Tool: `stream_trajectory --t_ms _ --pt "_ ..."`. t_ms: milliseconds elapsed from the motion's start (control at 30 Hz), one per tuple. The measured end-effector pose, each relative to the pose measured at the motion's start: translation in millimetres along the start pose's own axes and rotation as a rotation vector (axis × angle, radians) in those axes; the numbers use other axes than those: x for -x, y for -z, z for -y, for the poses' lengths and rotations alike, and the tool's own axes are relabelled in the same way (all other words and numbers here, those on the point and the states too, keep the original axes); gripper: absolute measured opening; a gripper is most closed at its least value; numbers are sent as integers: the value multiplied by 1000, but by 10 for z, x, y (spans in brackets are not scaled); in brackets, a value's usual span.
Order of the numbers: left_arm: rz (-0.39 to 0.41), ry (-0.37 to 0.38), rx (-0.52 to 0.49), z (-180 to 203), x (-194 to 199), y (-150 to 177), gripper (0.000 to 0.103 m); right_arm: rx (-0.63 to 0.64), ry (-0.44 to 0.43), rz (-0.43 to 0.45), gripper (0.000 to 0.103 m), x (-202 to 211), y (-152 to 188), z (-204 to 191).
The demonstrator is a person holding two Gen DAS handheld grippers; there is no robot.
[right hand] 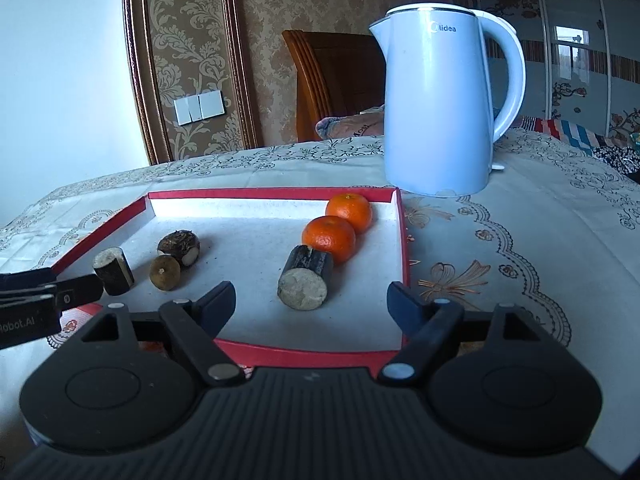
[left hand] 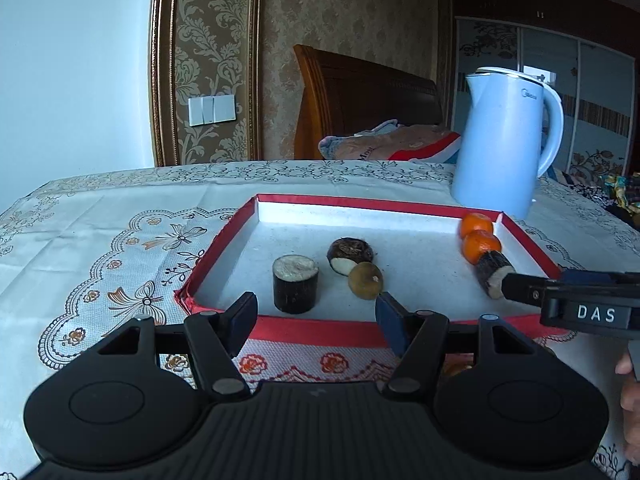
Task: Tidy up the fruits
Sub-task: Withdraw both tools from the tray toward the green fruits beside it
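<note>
Left wrist view: both grippers hang at the near edge of the red tray, jaws apart, nothing in them.

The left gripper (left hand: 316, 312) sits open just short of the tray (left hand: 312, 326), facing an upright dark cane chunk (left hand: 295, 284), a brown round fruit (left hand: 365, 281) and a dark chestnut-looking one (left hand: 350, 254). Over on the right, the right gripper (right hand: 311, 304) is open too, with a lying cane piece (right hand: 306, 282) ahead of it, touching two oranges (right hand: 329, 238) lined up behind. A blue kettle (right hand: 436, 96) stands on the tablecloth (right hand: 520, 240) past the tray.
</note>
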State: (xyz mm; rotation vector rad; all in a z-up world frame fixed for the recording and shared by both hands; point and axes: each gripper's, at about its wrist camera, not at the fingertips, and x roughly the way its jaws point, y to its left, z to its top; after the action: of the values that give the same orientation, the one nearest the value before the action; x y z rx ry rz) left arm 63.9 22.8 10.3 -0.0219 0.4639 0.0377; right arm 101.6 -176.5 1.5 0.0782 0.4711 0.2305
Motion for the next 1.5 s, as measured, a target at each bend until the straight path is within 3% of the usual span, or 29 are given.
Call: stream_trajectory --t_ms 67,133,333,433,600,733,833,1000,1067,1500 --pt "19 -9 -31 39 71 36 66 24 -12 22 82 128 29 -17" --pt "35 -23 -53 69 95 48 75 55 -44 19 82 287 87 -52" --pt "5 -45 -39 39 40 43 75 235 -116 -3 81 667 334 -314" --pt "-6 -59 -13 -10 22 40 75 296 -140 -26 71 682 396 -456" --pt "-43 -62 18 -70 -33 29 75 301 -191 -58 70 667 414 -567" --pt "-43 -67 34 -104 -33 30 75 295 -223 -89 59 606 408 -612" --pt "-45 -68 35 -107 -33 29 75 271 -252 -122 58 503 376 -639" --pt "-45 -66 29 -95 -27 25 75 279 -266 -172 46 366 372 -730" --pt "-43 -64 28 -92 -26 25 75 285 -266 -180 36 339 381 -752" --pt "-45 -32 12 -65 -13 35 75 293 -234 -170 31 427 410 -714"
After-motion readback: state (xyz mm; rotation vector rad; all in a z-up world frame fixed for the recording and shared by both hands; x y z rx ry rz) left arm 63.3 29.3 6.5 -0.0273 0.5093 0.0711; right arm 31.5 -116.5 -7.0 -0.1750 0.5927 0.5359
